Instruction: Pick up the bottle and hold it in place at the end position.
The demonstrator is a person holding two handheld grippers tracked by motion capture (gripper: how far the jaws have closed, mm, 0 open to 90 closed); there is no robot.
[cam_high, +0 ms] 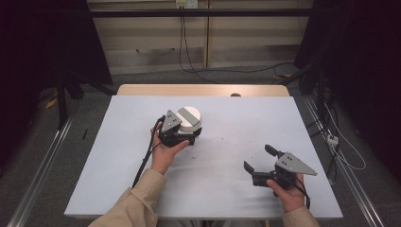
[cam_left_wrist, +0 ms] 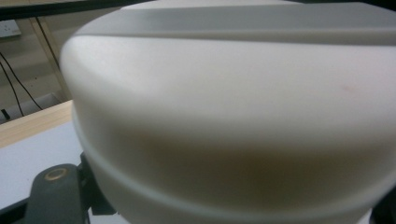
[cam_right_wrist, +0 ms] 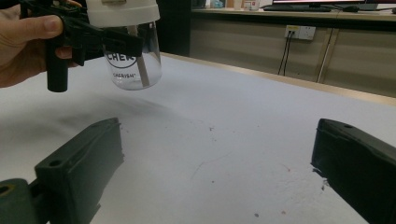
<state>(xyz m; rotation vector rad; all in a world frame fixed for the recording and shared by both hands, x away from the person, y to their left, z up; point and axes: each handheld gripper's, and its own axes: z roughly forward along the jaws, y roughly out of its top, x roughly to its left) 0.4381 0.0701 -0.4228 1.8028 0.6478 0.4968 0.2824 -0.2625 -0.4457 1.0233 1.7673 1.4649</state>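
While both grippers are held over the pale table cover, the scene is set out as follows.

Left gripper: held in the person's left hand, with its jaws closed around a clear jar just under the white lid; a grey three-cornered plate is seen on top of it in the high view.

Jar: a clear plastic container with dark printed lettering, gripped between the left gripper's jaws; in the right gripper view it appears lifted, its base clear of the table with a faint shadow beneath, though contact cannot be fully ruled out.

Lid: a white, rounded cap with a flat raised bar across its top, seated on the jar and seen blurred, directly in front of the left gripper's camera.

Right gripper: held in the person's right hand, jaws spread wide with nothing between them, well apart from the jar and pointed roughly toward it.

Table cover: a pale sheet lying beneath both grippers, marked with small dark specks and faint scratches between the right gripper's jaws.

Table edge: a wooden strip is seen beyond the jar, on the side away from the person.

Sleeve: a beige sleeve is worn on the left forearm behind the left gripper.
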